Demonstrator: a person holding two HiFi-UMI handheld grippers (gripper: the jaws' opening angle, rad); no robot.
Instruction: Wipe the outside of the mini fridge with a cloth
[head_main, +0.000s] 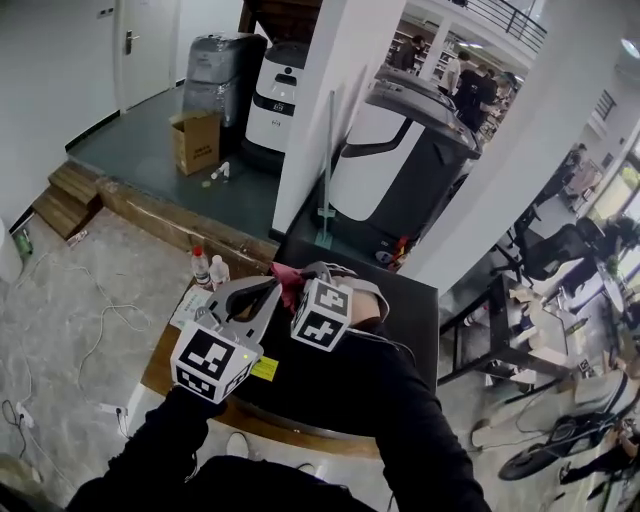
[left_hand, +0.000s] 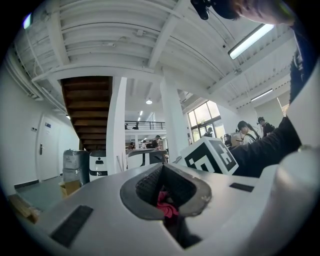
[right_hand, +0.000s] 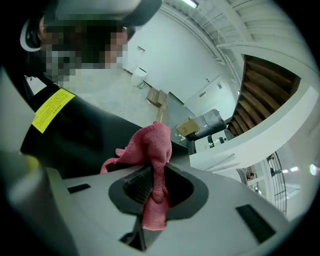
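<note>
Bright, even indoor light throughout. In the left gripper view a long white ceiling tube lamp glares, and tall daylight windows wash out behind it. All three views bend hard toward their rims, and the gripper views have black corners. The glossy black mini fridge top reads as near-featureless dark. The pink terry cloth is crisp, though the nearest foreground seems slightly soft.

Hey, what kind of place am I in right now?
Probably an open-plan office or robotics workspace. Large wheeled machines are parked beside a white pillar, people sit at desks, and an upper-floor railing shows in the left gripper view.
</note>
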